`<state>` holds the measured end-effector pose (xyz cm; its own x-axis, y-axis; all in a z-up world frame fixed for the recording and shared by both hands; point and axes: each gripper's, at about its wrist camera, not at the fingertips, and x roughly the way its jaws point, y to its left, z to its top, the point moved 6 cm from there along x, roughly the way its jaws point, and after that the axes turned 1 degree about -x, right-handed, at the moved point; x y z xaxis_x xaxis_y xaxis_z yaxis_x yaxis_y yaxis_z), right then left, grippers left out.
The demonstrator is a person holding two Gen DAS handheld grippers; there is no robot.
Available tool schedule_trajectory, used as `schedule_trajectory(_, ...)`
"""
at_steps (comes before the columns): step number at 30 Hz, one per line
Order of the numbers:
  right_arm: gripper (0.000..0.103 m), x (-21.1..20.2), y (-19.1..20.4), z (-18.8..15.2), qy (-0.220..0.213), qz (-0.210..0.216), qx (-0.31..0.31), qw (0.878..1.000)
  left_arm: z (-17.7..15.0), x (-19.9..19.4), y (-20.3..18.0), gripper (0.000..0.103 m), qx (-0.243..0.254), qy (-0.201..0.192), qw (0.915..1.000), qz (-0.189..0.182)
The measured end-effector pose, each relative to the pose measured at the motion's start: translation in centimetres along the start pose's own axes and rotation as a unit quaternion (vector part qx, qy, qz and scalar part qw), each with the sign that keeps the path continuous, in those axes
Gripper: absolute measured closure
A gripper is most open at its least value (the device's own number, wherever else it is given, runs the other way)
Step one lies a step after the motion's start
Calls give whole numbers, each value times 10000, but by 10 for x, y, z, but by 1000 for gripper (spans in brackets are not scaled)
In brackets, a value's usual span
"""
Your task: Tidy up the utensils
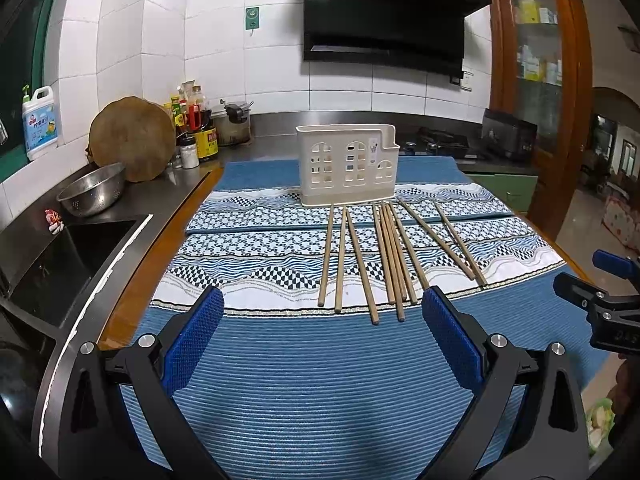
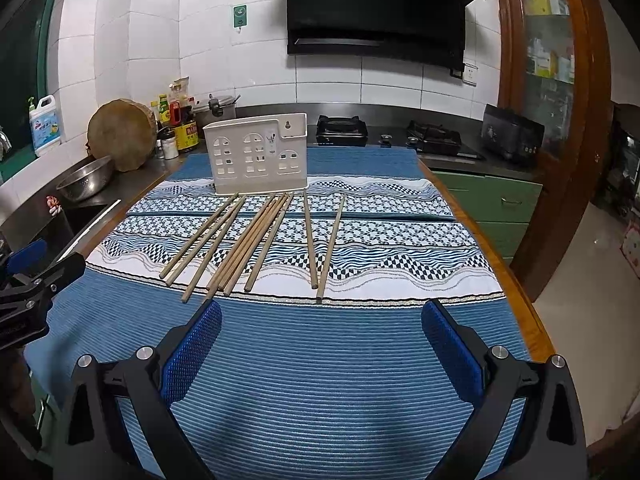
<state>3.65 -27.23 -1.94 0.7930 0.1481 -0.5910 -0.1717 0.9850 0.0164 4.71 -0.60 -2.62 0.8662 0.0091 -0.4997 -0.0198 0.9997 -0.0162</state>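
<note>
- A cream utensil holder [image 1: 347, 166] with window-shaped cutouts is seen upright at centre frame in the left wrist view, on the patterned band of a blue mat [image 1: 320, 380]; nothing can be made out inside it through the cutouts.
- Wooden chopsticks [image 1: 384, 258] are laid flat on the mat just in front of the holder, fanned from centre toward lower centre; ten are counted, with four bunched together in the middle.
- In the right wrist view the same chopsticks [image 2: 256, 240] are shown left of centre, their far tips near the base of the holder [image 2: 256, 156], whether touching it cannot be told.
- The left gripper [image 1: 322, 312] is held spread wide at lower centre, its two blue pads apart over bare mat, nothing between them.
- The right gripper [image 2: 321, 314] is likewise shown wide apart and empty at lower centre of its own view, just short of the chopstick ends.
- A steel colander [image 1: 93, 188] is seen at mid left beside a dark sink [image 1: 68, 264]; its contents cannot be seen.
- One round wooden chopping board [image 1: 132, 138] is propped against the tiled wall at upper left, next to a cluster of condiment bottles [image 1: 196, 128].
</note>
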Motion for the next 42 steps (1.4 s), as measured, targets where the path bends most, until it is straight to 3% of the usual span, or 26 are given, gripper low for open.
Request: schedule_trajectory(42, 6, 8, 4, -1, 73, 55, -28, 10000, -3, 10, 3, 5, -18, 95, 9999, 67)
